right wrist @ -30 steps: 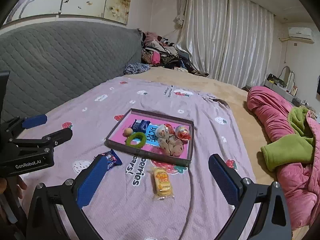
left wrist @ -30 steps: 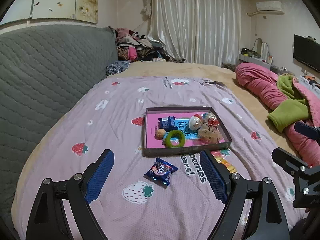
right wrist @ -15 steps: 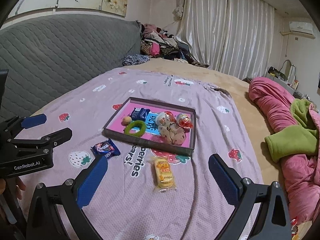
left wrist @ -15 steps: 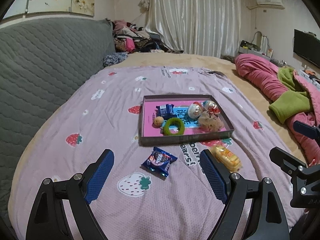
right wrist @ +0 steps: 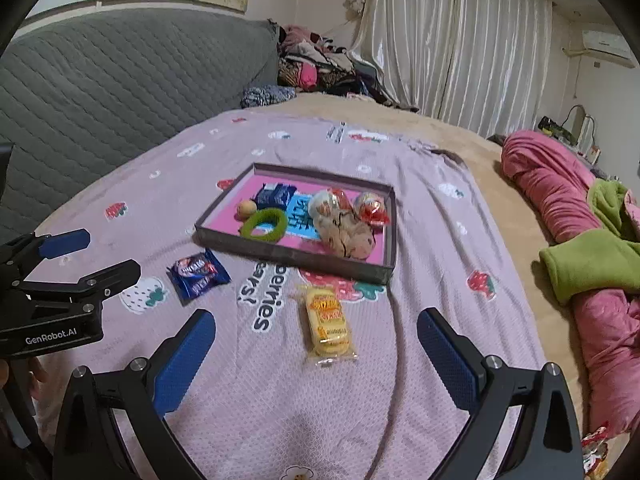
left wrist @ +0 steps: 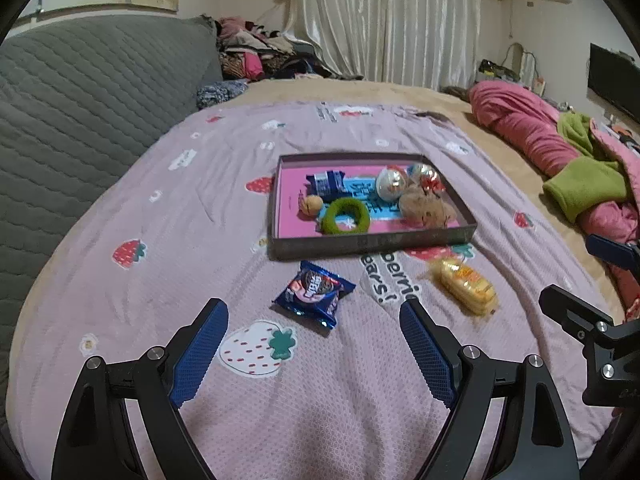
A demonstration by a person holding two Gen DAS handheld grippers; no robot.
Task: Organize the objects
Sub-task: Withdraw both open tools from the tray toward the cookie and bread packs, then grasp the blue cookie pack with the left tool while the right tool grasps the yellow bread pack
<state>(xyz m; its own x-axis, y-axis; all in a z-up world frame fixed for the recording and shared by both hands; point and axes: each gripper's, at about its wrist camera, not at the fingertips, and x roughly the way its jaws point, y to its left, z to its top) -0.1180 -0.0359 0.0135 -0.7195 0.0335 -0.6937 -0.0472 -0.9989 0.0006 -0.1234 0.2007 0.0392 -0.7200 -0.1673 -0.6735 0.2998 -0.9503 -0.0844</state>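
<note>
We hold 2 grippers above a bed covered by a lilac strawberry-print sheet point(left wrist: 168, 208). Our left gripper point(left wrist: 314, 316) has its jaws spread wide and grips nothing; the blue cookie packet point(left wrist: 315, 293) lies flat on the sheet just beyond the gap between the blue pads point(left wrist: 200, 354), at 12 o'clock from them, touching neither. Our right gripper point(right wrist: 316, 332) is likewise spread wide and empty, and the yellow snack packet point(right wrist: 329, 322) lies on the sheet in line with its gap, again at 12 o'clock.

In the left wrist view the yellow snack packet sits at 3 o'clock from the blue cookie packet, well apart from it, with the sheet's printed lettering between them. The shallow grey tray point(left wrist: 372, 242) with a pink floor lies at 12 o'clock from both packets, near them but not touching. Inside the tray we see a green ring point(left wrist: 345, 216) against the near wall, a small tan ball point(left wrist: 312, 204) just beside it at 10 o'clock, a dark blue wrapper point(left wrist: 326, 183) towards the far wall, 2 clear capsule toys point(left wrist: 391, 184) at the far right, and a beige plush lump point(left wrist: 426, 208) at the near right.

A pink and green bundle of bedding point(right wrist: 580, 240) lies at 3 o'clock, and a grey quilted headboard point(right wrist: 100, 80) rises at 9 o'clock.
</note>
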